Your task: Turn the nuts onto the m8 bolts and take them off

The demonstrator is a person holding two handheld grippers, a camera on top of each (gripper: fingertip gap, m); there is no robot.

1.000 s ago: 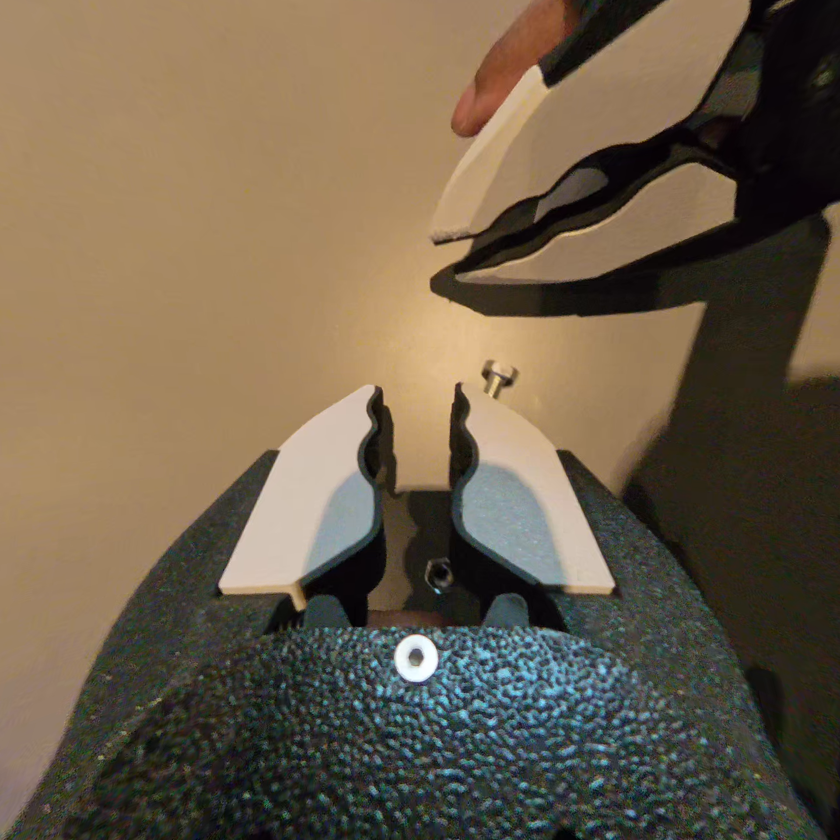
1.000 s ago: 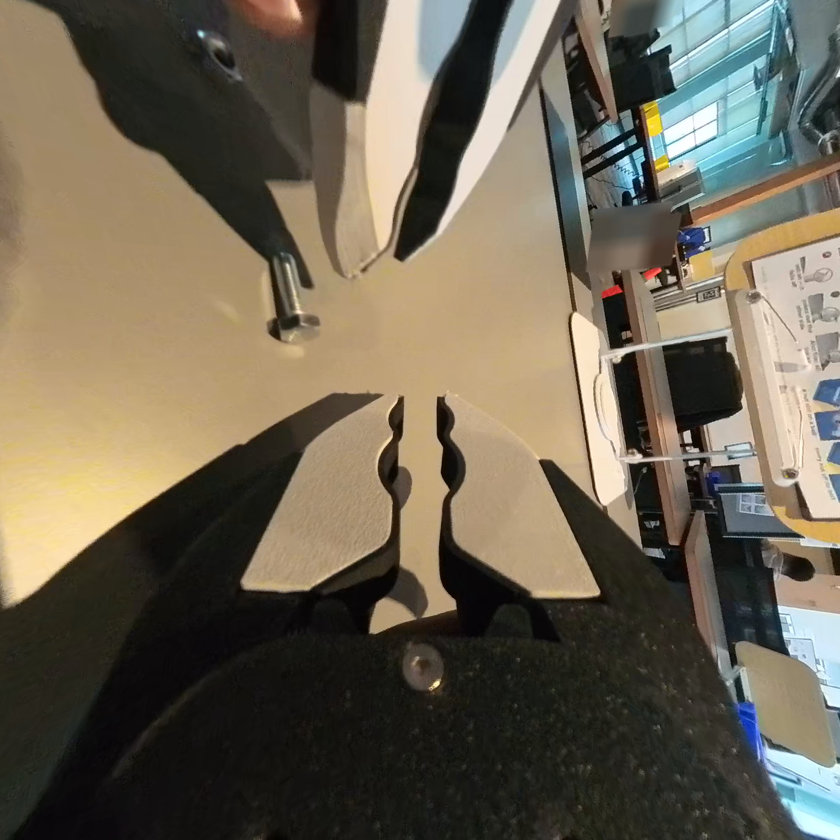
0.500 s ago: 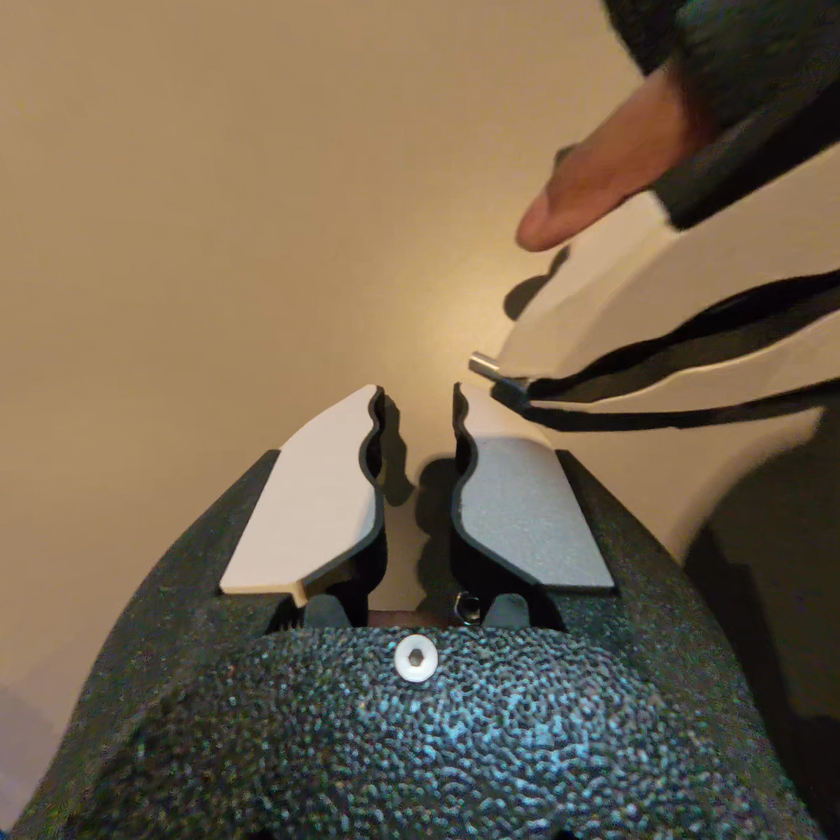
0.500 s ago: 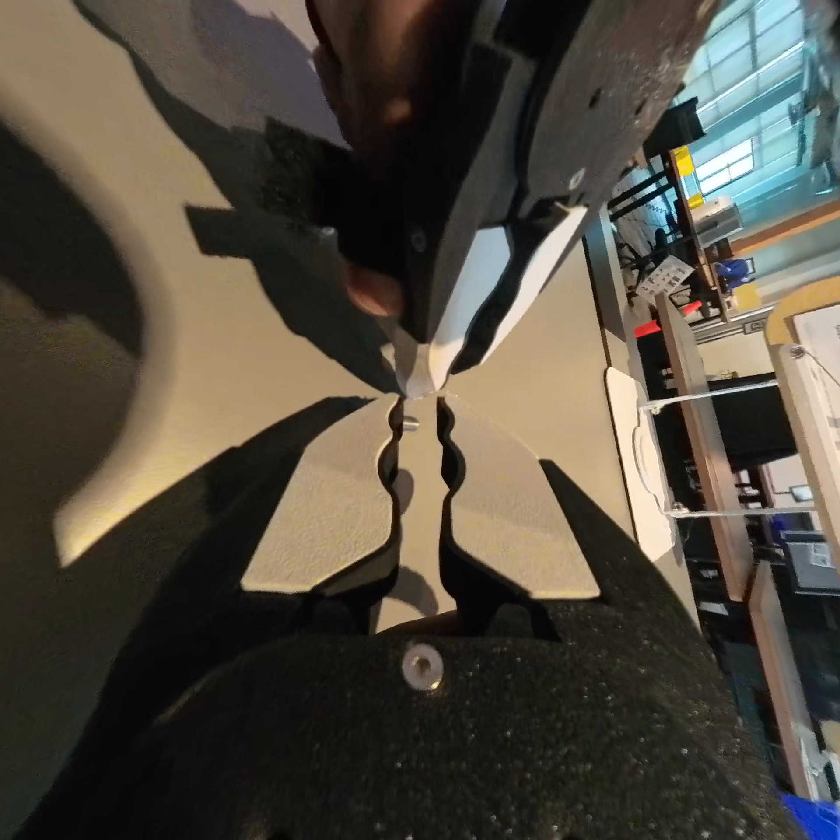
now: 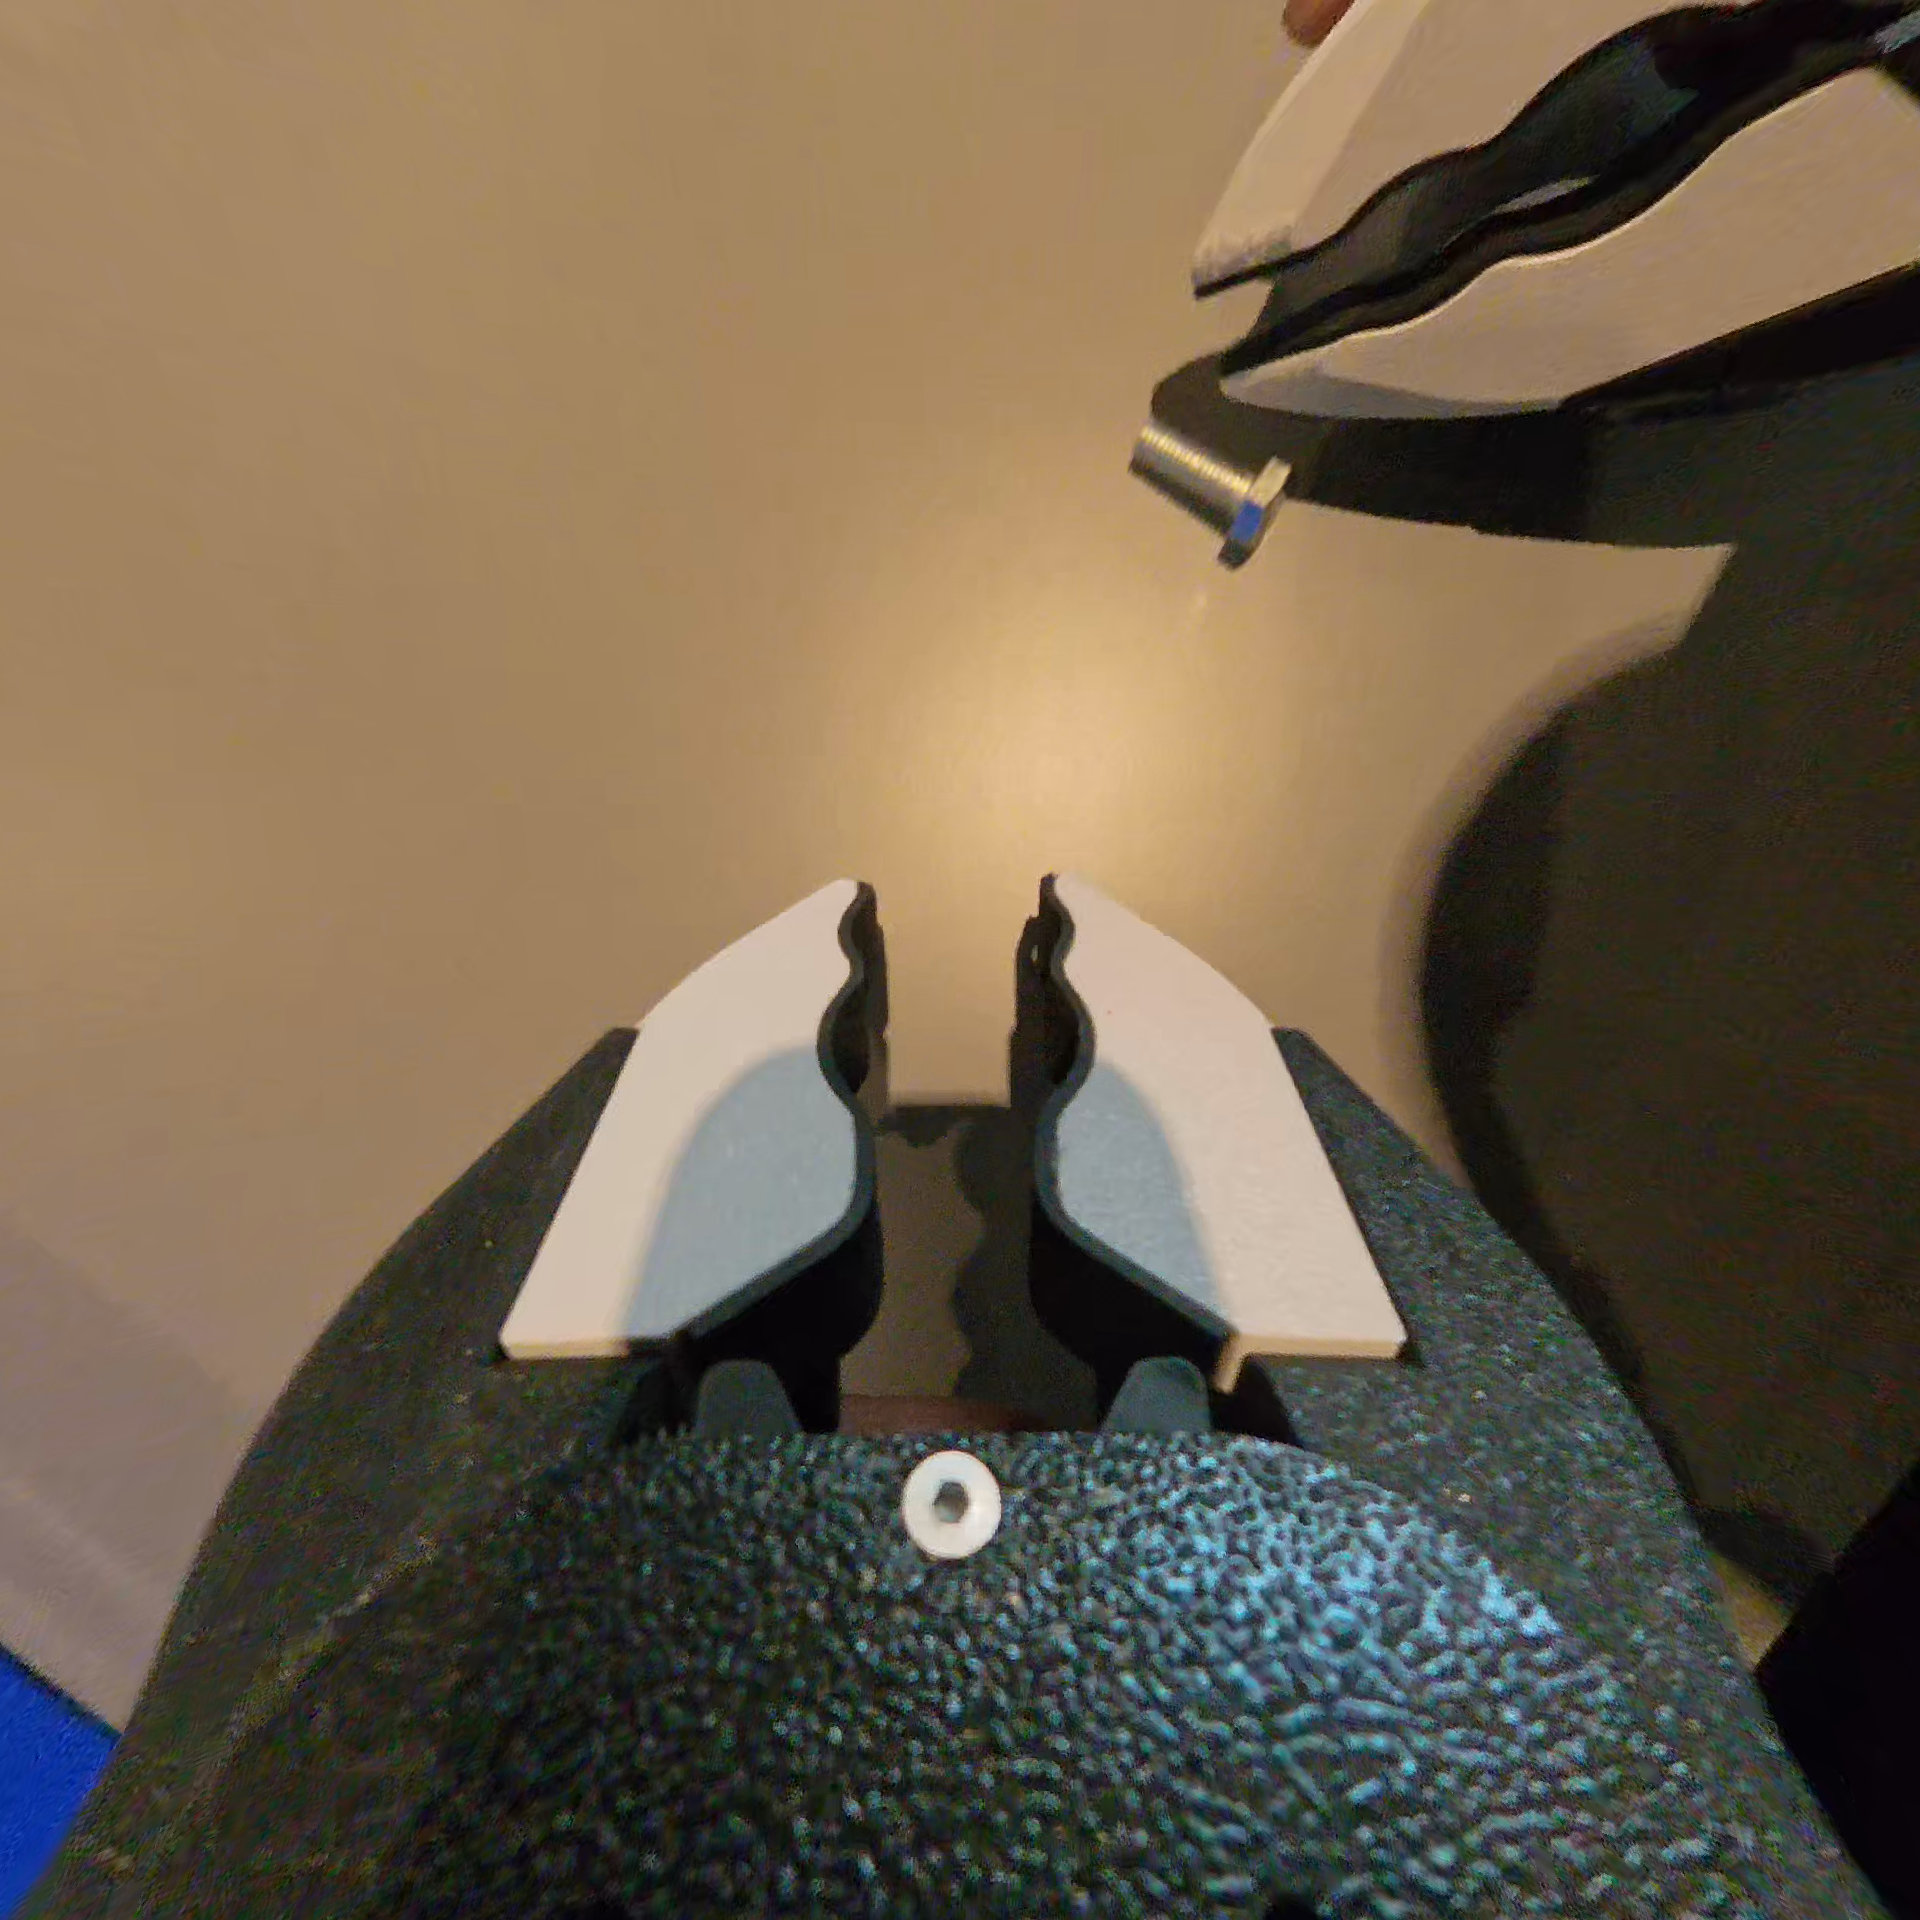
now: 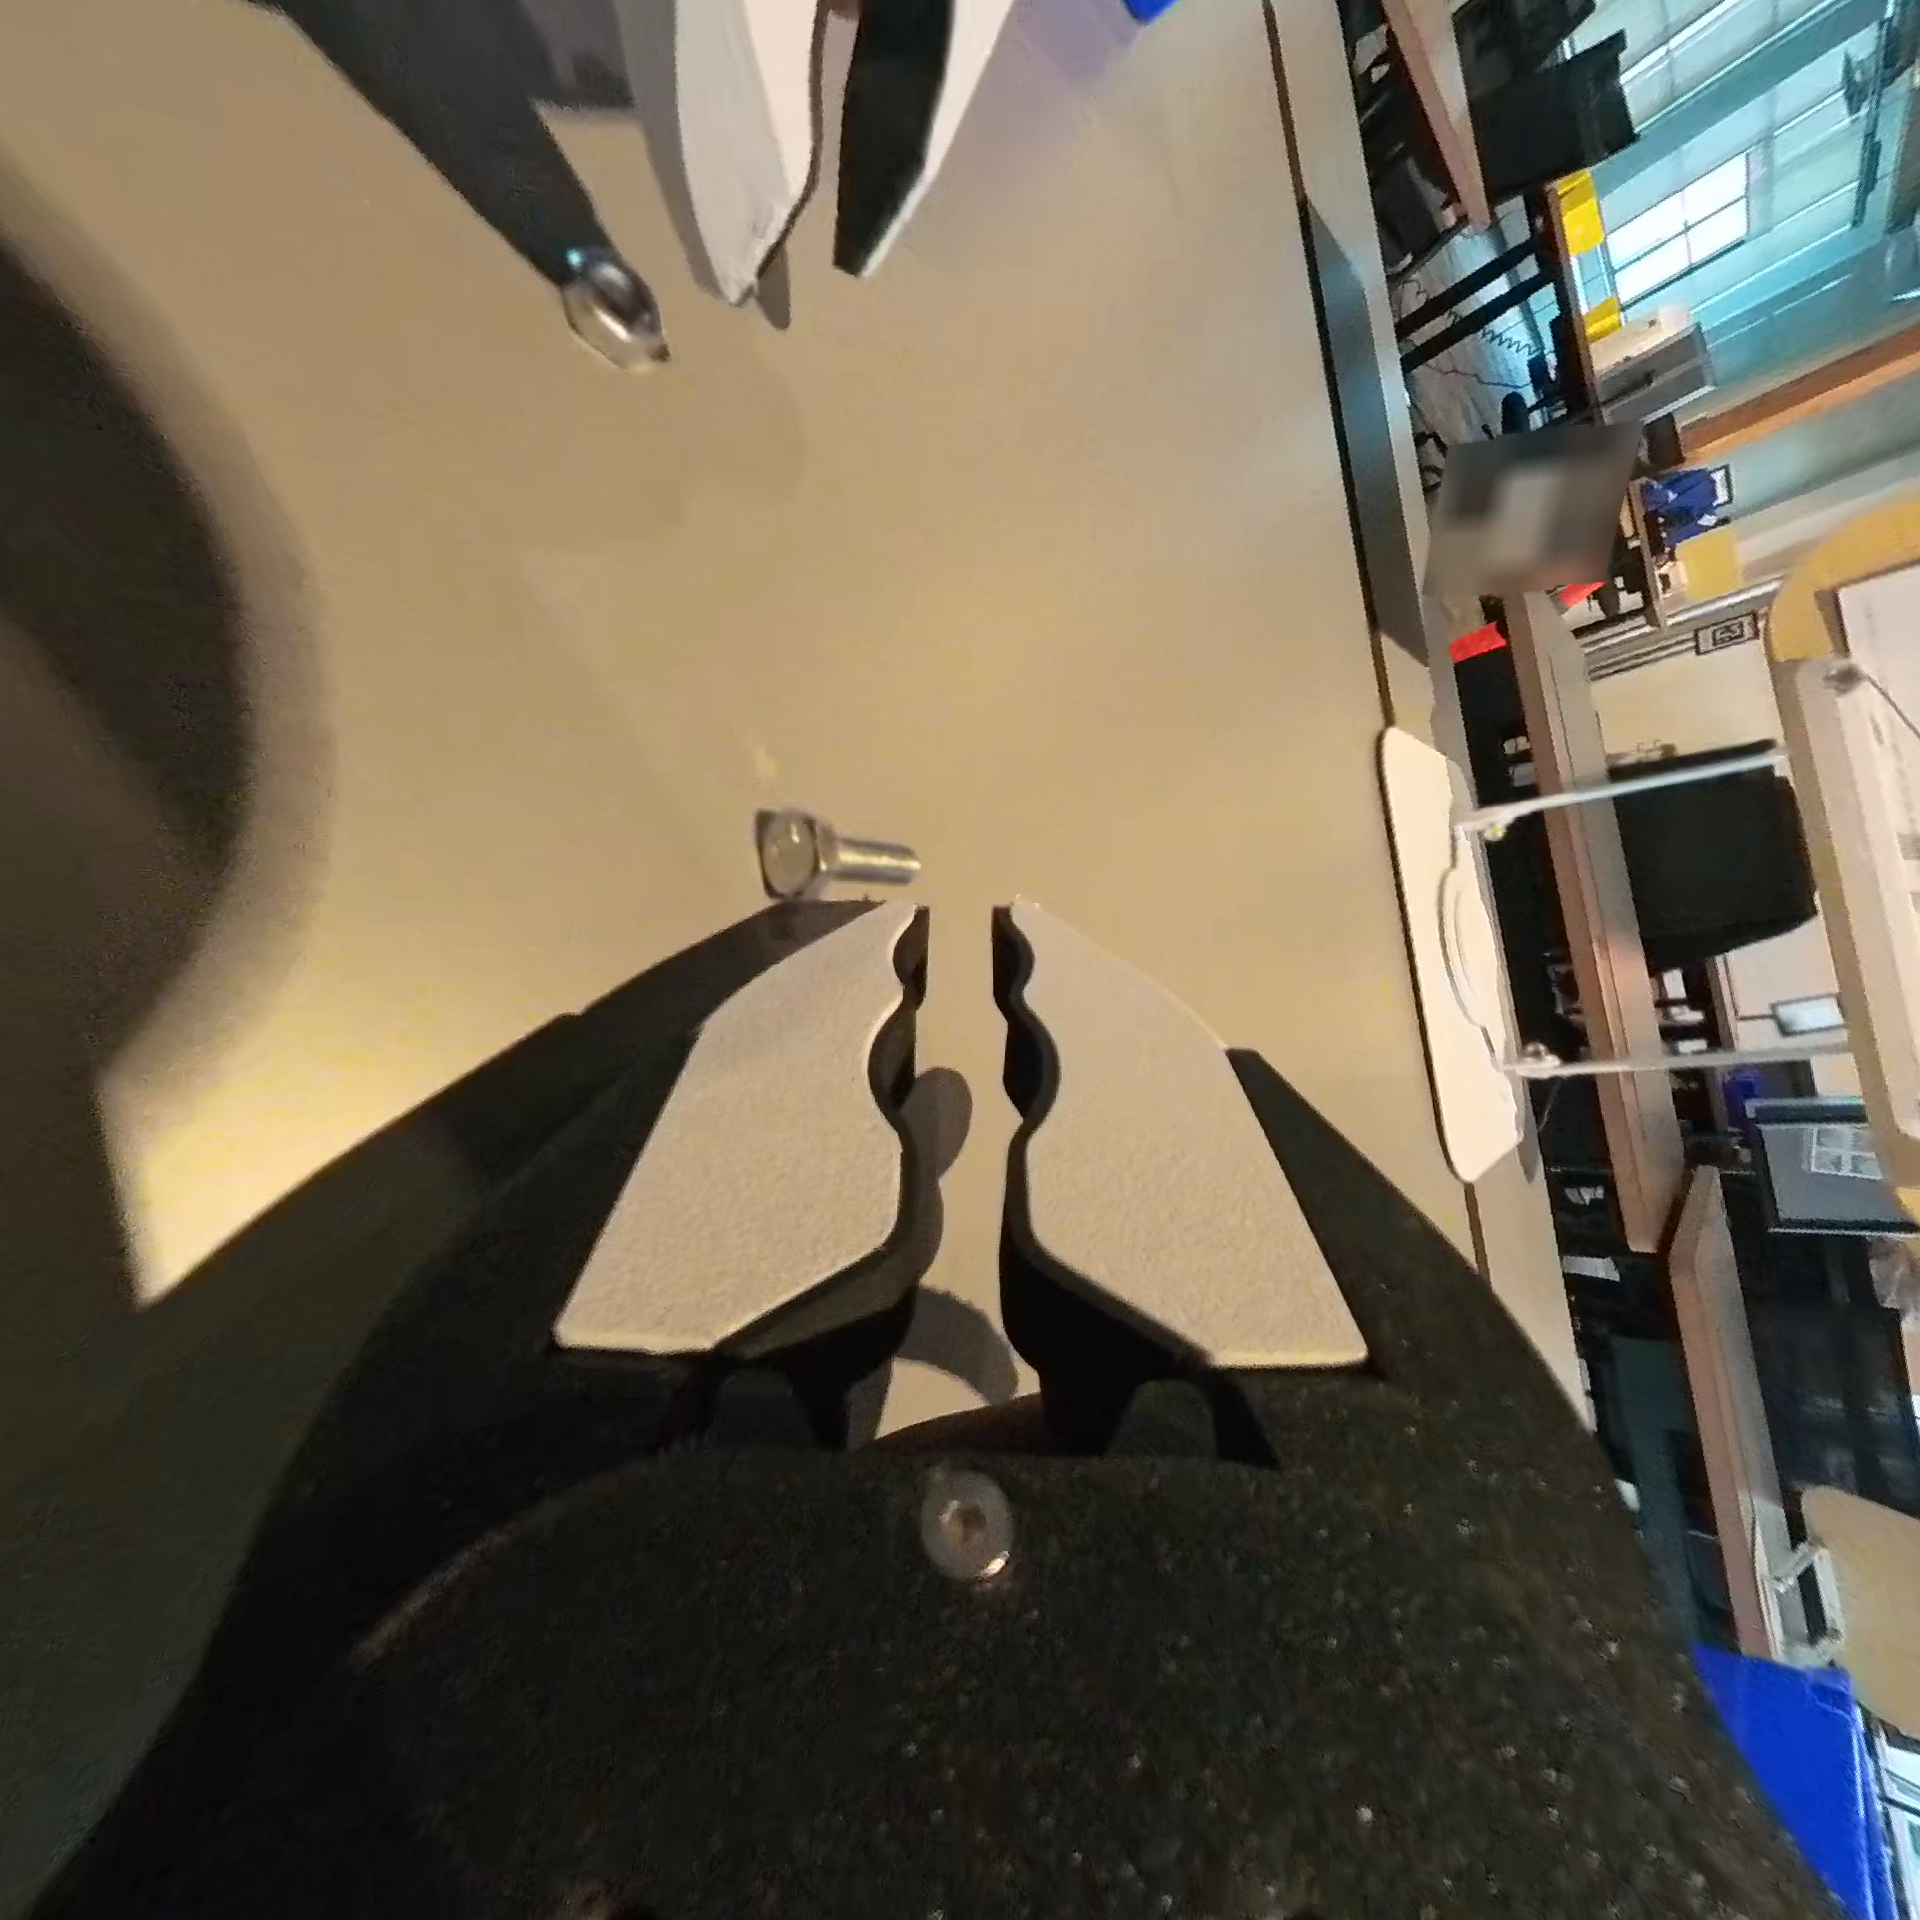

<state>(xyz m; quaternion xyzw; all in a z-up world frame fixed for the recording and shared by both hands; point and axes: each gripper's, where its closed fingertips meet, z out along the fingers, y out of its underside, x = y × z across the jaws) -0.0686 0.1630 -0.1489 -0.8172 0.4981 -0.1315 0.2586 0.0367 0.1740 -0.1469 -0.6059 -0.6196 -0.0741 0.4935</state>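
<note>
A silver M8 bolt (image 6: 831,862) lies on the tan table (image 6: 1039,520), just ahead and left of my right gripper (image 6: 958,912). The right jaws stand a narrow gap apart and hold nothing. In the left wrist view the bolt (image 5: 1210,499) lies far right, below the right gripper's fingers (image 5: 1278,177). My left gripper (image 5: 951,902) is open and empty above the bare table. A silver nut (image 6: 613,312) lies on the table beside the left gripper's fingers (image 6: 727,187). The nut does not show in the left wrist view.
The table's far edge (image 6: 1371,582) runs down the right of the right wrist view, with a white pad and clear stand (image 6: 1455,956) beyond it and workshop benches behind. A blue object (image 6: 1787,1766) is at the lower right. A blue patch (image 5: 42,1756) sits at the lower left. Tip to tip, the grippers are about 11 centimetres apart.
The right gripper came in close to the bolt by my left fingertips, then drew back. The bolt now lies farther from the left gripper. The nut under the left gripper is out of that view.
</note>
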